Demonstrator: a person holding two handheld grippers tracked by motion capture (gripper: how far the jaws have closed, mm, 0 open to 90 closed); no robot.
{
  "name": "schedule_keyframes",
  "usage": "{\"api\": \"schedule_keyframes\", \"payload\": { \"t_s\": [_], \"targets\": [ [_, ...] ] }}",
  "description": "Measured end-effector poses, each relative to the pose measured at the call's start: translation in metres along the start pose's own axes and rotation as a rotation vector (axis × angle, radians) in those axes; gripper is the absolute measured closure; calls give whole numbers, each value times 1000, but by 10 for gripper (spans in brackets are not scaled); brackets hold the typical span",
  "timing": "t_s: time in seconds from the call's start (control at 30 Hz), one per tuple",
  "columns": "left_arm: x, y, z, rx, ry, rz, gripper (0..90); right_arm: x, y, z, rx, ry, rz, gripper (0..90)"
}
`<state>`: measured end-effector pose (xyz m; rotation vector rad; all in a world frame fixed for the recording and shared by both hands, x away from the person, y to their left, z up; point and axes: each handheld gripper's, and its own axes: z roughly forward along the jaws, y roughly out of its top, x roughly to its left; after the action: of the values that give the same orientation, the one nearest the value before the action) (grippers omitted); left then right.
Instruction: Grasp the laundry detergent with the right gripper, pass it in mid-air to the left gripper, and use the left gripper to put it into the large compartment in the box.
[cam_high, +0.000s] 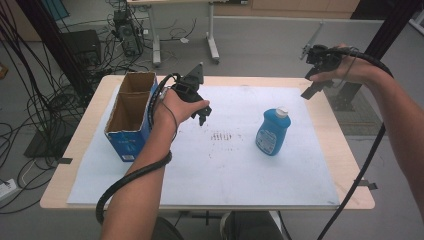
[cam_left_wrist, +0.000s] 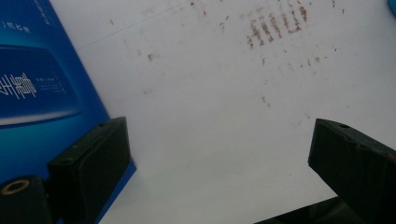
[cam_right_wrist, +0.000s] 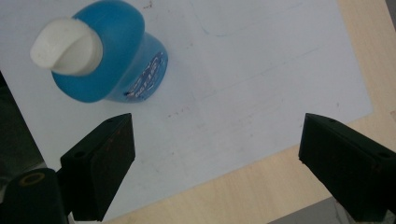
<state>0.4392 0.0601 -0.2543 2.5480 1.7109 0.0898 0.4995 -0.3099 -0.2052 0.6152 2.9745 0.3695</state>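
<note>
Blue plastic forms the body of the bottle (cam_high: 273, 133), which stands upright on the white sheet (cam_high: 225, 165), right of the sheet's centre, with its white cap (cam_high: 282, 112) on top. The right gripper (cam_high: 314, 86) is held above the far right corner of the table (cam_high: 350, 165), well apart from the bottle and higher than it. In the right gripper view the bottle (cam_right_wrist: 116, 60) lies beyond the left jaw, outside the gap (cap (cam_right_wrist: 65, 44) pointing toward the camera). The jaws stand wide apart with nothing between them; below the gap are the white sheet (cam_right_wrist: 243, 84) and the pale wooden table edge (cam_right_wrist: 233, 191).

The left gripper (cam_high: 202, 116) hovers over the sheet just beside the blue cardboard box (cam_high: 131, 112), which sits at the left edge of the sheet with its top open and two compartments visible. In the left gripper view the jaws are likewise spread wide and hold nothing; the box wall (cam_left_wrist: 42, 88) shows beside the left jaw. A patch of brown marks (cam_high: 222, 136) lies on the sheet between the left gripper and the bottle (also visible at the top of the left gripper view (cam_left_wrist: 275, 28)).
</note>
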Motion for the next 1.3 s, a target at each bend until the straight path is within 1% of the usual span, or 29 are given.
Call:
{"api": "schedule_keyframes", "payload": {
  "t_s": [0.03, 0.07, 0.1, 0.13, 0.33, 0.5, 0.53, 0.57, 0.67, 0.7, 0.73, 0.77, 0.83, 0.87, 0.9, 0.97, 1.0, 1.03, 1.07, 1.1, 1.3],
  "targets": [
    [-1, 0, 0, -6, 1, 0, 62, 1, -4, 0, 5, -2, -1, 108],
    [-1, 0, 0, -6, 1, 0, 62, 1, -4, 0, 5, -2, -1, 108],
    [-2, 1, -2, -3, 1, 3, 62, 4, -12, -1, -1, -4, 1, 107],
    [-2, 1, -2, -8, 2, 5, 62, 5, -14, -2, -2, -5, 1, 104],
    [-4, 1, -4, -14, 3, 16, 62, 15, -37, -4, -40, -3, 23, 99],
    [-5, 0, -3, -16, 6, 22, 61, 26, -53, 3, -72, -2, 35, 88],
    [-5, 0, -3, -16, 6, 22, 61, 26, -53, 3, -72, -2, 35, 88],
    [-5, 0, -2, -14, 6, 24, 61, 32, -59, 8, -86, -3, 42, 85],
    [-4, -2, -1, -16, 4, 26, 62, 41, -68, 18, -119, -3, 54, 72],
    [-4, -2, -1, -16, 4, 26, 62, 41, -68, 18, -119, -3, 54, 72],
    [-3, -2, 0, -19, 3, 24, 62, 48, -74, 25, -144, 2, 62, 69],
    [-3, -2, 0, -19, 3, 24, 62, 48, -74, 25, -144, 2, 62, 69],
    [-2, -4, 2, -18, 0, 23, 62, 56, -82, 36, -176, 6, 74, 61],
    [-2, -4, 2, -18, 0, 23, 61, 56, -82, 36, -176, 6, 74, 61],
    [-1, -4, 3, -18, -1, 28, 62, 61, -87, 42, -213, 7, 87, 56],
    [0, -5, 4, -22, -1, 30, 62, 67, -93, 49, -254, 10, 95, 55],
    [0, -5, 4, -22, -1, 30, 61, 69, -95, 52, -280, 12, 108, 52],
    [1, -6, 4, -23, -1, 28, 61, 71, -97, 54, -298, 12, 118, 48],
    [1, -6, 4, -23, -1, 28, 61, 71, -97, 54, -298, 12, 118, 48],
    [3, -7, 5, -22, 0, 27, 61, 77, -100, 61, -323, 7, 125, 49],
    [4, -9, 6, -28, -2, 27, 61, 92, -98, 79, -354, -16, 127, 47]
  ]
}}
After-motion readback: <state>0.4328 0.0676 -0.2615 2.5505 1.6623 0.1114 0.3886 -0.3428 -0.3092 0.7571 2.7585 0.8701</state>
